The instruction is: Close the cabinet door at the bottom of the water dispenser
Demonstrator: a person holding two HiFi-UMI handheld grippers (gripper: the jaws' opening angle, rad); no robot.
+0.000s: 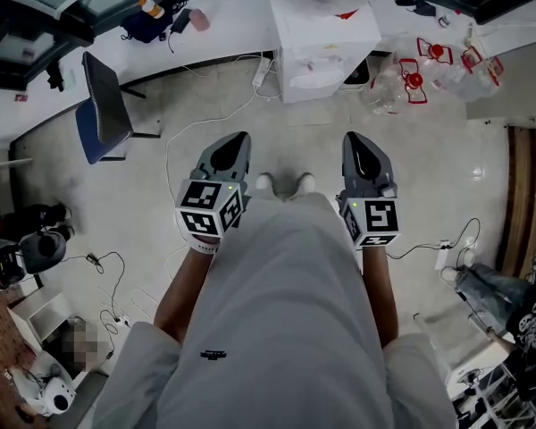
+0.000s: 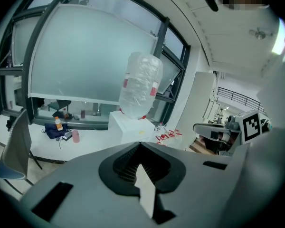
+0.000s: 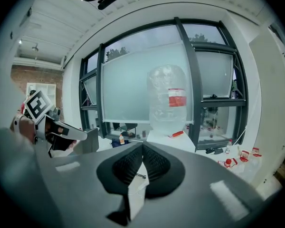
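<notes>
Two in all, left claw [image 1: 238, 141] and right claw [image 1: 354, 139], both closed empty, face one water dispenser [image 1: 326, 52].

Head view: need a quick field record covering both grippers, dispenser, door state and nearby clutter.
left gripper: jaws together, nothing between them
right gripper: jaws together, nothing between them
water dispenser: white, ahead of both grippers, touched by neither
bottle: clear, upended on top of the dispenser
cabinet door: not readable in any view, open or shut unknown
chair: on the floor, left of the dispenser
jugs: clear with red fittings, on the floor to the dispenser's right
</notes>
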